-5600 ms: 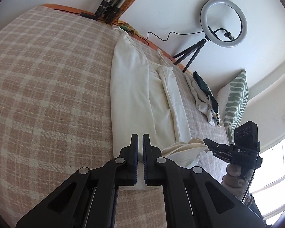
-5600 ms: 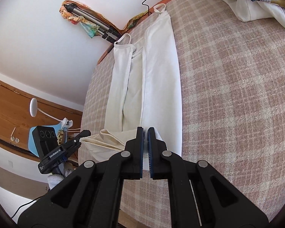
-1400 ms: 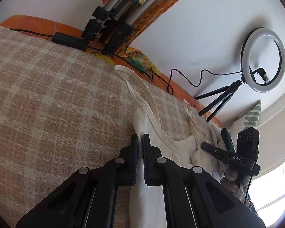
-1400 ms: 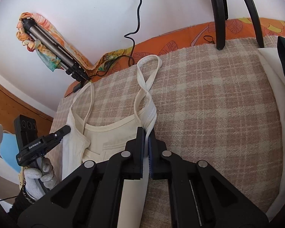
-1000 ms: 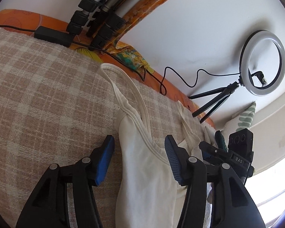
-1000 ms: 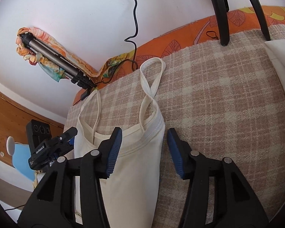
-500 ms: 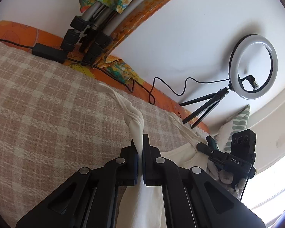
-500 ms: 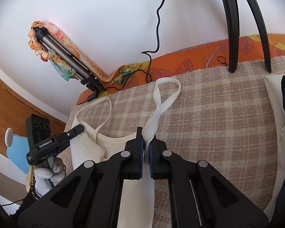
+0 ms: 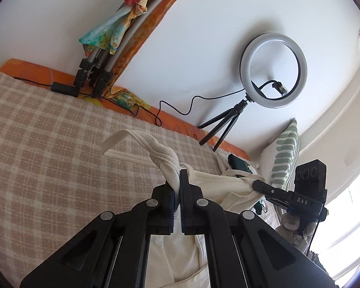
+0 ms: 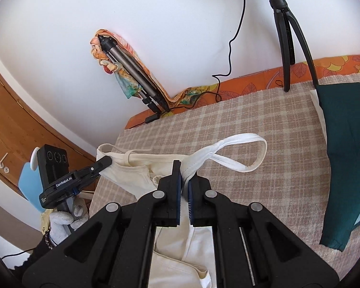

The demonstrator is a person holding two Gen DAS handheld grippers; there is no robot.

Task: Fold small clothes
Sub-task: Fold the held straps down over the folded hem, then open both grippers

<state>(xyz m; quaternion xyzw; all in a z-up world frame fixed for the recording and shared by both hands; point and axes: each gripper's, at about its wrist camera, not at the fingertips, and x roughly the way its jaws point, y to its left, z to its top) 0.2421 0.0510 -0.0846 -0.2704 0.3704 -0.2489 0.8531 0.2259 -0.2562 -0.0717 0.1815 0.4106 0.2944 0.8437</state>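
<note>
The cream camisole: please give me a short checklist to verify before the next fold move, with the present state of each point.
1. Left hand-held gripper shut on the cream camisole near its left strap: ok.
2. Right hand-held gripper shut on the camisole near its right strap: ok.
3. Both strap loops hang free, not caught: ok.
4. Plaid blanket ahead bare for laying down: ok.
5. Dark green garment apart from the camisole: ok.
6. Lower hem lies flat: cannot tell, hidden.
</note>
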